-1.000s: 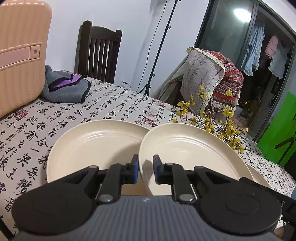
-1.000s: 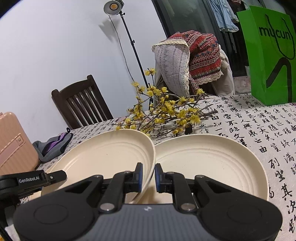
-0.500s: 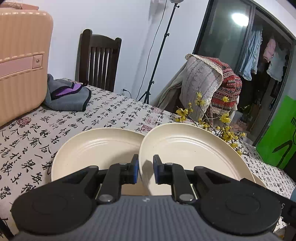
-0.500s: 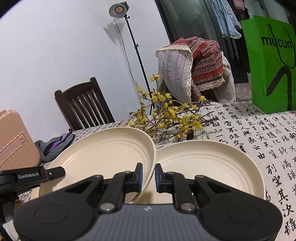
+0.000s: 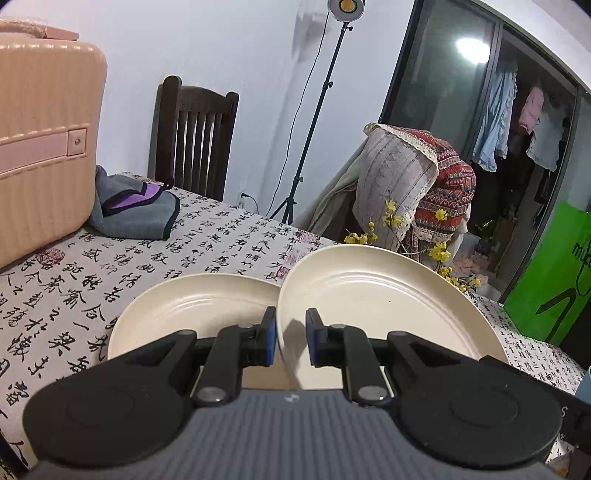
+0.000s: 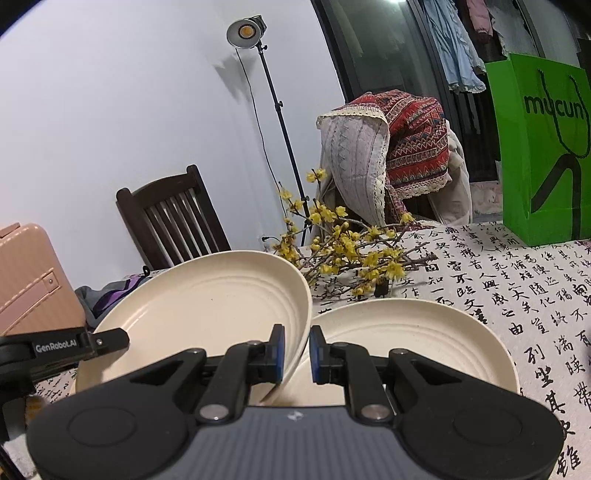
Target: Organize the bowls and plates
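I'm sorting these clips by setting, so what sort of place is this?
Most likely a lived-in home dining area: a table under a calligraphy-print tablecloth with a wooden dining chair behind it, clothes hanging beyond a glass door, and a studio light on a stand set up for filming.

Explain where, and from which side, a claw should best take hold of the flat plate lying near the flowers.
Pinch the flat plate by its thin upturned rim on the near right side, coming in low and nearly level. It lies flat on the tablecloth, so only the rim gives a hold, and the flowers crowd its far edge.
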A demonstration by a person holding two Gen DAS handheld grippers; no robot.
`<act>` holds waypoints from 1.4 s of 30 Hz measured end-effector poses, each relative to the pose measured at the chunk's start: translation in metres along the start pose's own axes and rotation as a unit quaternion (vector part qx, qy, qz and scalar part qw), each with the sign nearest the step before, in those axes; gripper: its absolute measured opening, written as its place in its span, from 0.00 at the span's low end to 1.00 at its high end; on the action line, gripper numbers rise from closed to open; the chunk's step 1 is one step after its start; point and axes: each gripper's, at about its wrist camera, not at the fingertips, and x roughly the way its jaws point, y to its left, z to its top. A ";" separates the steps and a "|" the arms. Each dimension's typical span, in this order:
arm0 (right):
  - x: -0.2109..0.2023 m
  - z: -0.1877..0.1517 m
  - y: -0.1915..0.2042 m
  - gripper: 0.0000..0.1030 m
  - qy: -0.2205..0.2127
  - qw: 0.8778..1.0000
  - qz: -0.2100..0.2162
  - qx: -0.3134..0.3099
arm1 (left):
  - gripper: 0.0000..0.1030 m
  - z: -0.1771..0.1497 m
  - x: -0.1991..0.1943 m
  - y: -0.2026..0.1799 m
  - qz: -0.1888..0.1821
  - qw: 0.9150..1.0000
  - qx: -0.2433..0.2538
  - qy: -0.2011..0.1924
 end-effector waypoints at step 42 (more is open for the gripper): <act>-0.020 0.008 0.006 0.13 -0.008 1.000 -0.012 -0.014 | 0.16 0.005 -0.022 -0.006 -0.007 1.000 0.010 -0.018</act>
